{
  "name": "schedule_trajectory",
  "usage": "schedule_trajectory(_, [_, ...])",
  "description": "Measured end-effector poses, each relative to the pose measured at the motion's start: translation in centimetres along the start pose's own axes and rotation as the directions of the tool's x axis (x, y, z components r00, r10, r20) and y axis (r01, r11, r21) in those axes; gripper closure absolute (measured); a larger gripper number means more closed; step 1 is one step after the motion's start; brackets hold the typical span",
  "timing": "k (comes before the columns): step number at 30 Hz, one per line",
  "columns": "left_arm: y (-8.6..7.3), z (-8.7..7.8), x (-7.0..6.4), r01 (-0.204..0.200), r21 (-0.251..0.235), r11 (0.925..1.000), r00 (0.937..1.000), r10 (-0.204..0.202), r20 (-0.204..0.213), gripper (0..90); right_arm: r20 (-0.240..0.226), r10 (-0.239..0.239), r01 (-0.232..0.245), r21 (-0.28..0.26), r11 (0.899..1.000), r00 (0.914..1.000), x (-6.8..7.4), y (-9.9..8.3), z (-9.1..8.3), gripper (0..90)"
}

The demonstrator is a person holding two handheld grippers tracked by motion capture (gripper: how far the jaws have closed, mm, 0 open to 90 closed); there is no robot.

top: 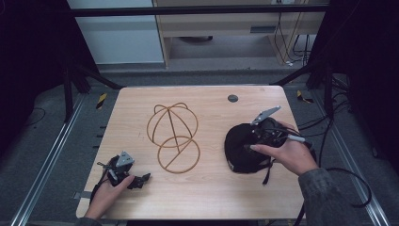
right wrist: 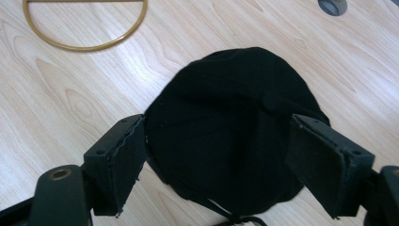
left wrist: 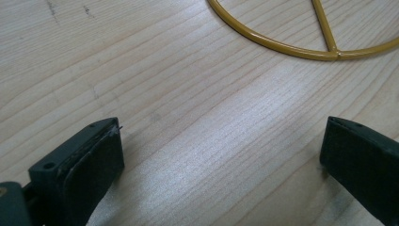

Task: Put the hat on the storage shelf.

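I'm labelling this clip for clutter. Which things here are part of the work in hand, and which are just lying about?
In use:
black cap, between the open fingers of the right gripper
gold wire hat stand, mid-table, likely where the cap goes
left gripper, open, resting near the stand's base ring

Lying about:
round grey grommet in the wooden table

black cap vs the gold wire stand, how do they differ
The black cap is soft, solid fabric; the wire stand is a stiff, open gold frame. The cap lies at the table's right between the right gripper's open jaws; the stand sits mid-table, untouched, ahead of the open left gripper. Both rest on the wooden table.
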State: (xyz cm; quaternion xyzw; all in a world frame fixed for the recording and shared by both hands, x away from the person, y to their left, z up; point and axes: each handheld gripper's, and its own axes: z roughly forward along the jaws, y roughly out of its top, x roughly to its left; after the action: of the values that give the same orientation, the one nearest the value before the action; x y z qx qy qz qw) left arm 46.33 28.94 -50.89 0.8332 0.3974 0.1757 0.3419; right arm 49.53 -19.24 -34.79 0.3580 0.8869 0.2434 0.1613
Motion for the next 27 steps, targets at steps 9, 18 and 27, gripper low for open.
schedule_trajectory(9, [0.0, 0.0, 0.0, 0.000, 0.000, 1.0000, 1.0000, 0.000, 0.000, 0.0, -0.009, 0.031, -0.031, 0.040, 0.999, 0.9995, -2.5, 0.3, 0.3, 16.4])
schedule_trajectory(18, [0.0, 0.0, 0.0, 0.004, -0.003, 1.0000, 1.0000, -0.004, 0.000, 0.0, -0.025, 0.048, -0.046, 0.056, 0.997, 0.9985, -4.1, 1.1, 1.2, 13.5])
schedule_trajectory(27, [0.0, 0.0, 0.0, 0.001, -0.003, 1.0000, 1.0000, -0.001, -0.001, 0.0, -0.046, 0.029, -0.025, 0.076, 0.997, 0.9985, -4.6, 1.8, 2.9, 17.1])
